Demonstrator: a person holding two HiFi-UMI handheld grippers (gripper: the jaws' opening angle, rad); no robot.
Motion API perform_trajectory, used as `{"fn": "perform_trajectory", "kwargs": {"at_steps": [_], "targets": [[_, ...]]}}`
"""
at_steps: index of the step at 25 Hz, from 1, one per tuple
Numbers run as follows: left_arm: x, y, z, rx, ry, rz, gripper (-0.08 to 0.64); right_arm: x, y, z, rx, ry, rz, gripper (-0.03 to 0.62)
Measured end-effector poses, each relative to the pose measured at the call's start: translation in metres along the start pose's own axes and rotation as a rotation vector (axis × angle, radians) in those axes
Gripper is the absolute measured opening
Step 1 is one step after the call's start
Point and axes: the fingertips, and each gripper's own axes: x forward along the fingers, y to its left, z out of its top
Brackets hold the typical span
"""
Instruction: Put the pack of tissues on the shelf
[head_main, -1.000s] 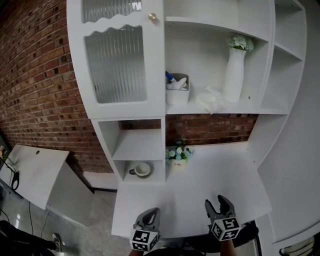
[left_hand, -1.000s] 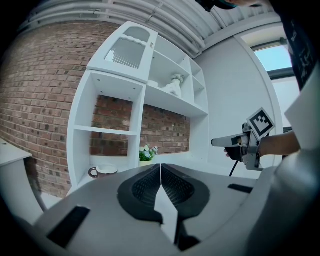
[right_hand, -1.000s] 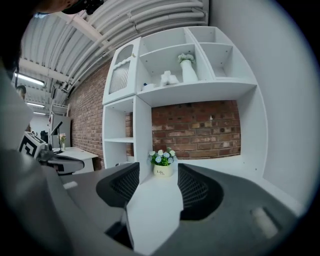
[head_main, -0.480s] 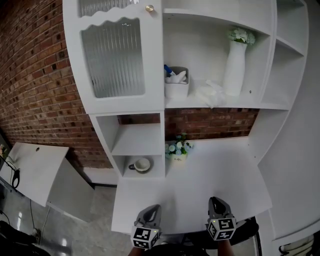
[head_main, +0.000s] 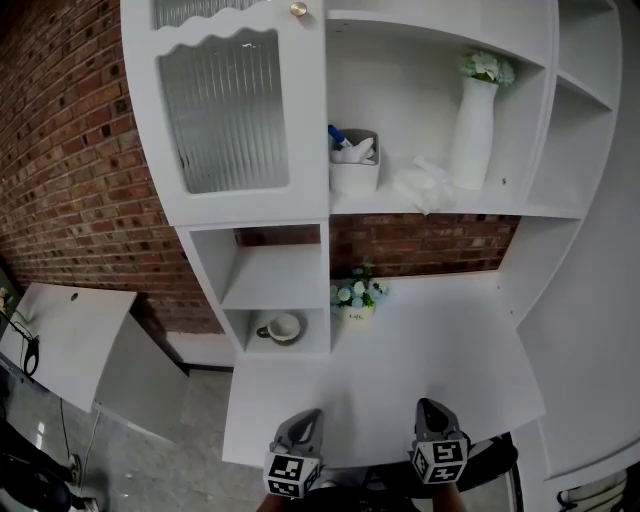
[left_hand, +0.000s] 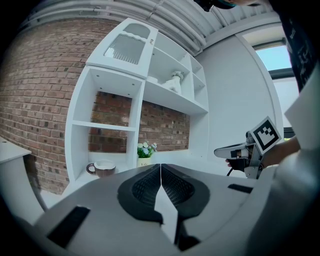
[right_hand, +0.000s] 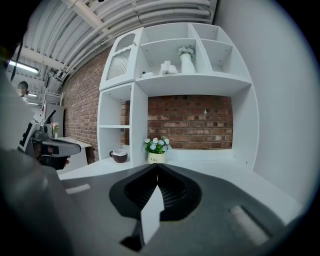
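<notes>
Far shelf (head_main: 500, 212) holds pack of tissues (head_main: 422, 187), well apart from near left gripper (head_main: 305, 418), right gripper (head_main: 432, 407); both pressed together empty, right just closed.

Count: one pack of tissues (head_main: 420, 187), one vase (head_main: 472, 128), one box (head_main: 354, 176), one cup (head_main: 283, 327), one flowerpot (head_main: 356, 312), one left claw (head_main: 305, 422), one right claw (head_main: 432, 410).

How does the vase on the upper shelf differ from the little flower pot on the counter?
The vase is tall and slender; the flower pot is short and squat. The vase stands on the upper shelf, the flower pot on the counter below. Both are white, upright and hold flowers.
</notes>
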Motion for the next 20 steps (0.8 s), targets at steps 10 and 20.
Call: {"fn": "perform_trajectory", "kwargs": {"at_steps": [10,20], "targets": [[0.004,0.005,-0.001,0.004,0.008,-0.003,0.011,0.005,0.005,0.0,-0.031,0.006,0.002,0.005],[0.008,0.008,0.002,0.011,0.01,-0.011,0.011,0.013,0.005,0.004,0.008,-0.003,-0.001,0.005]]}}
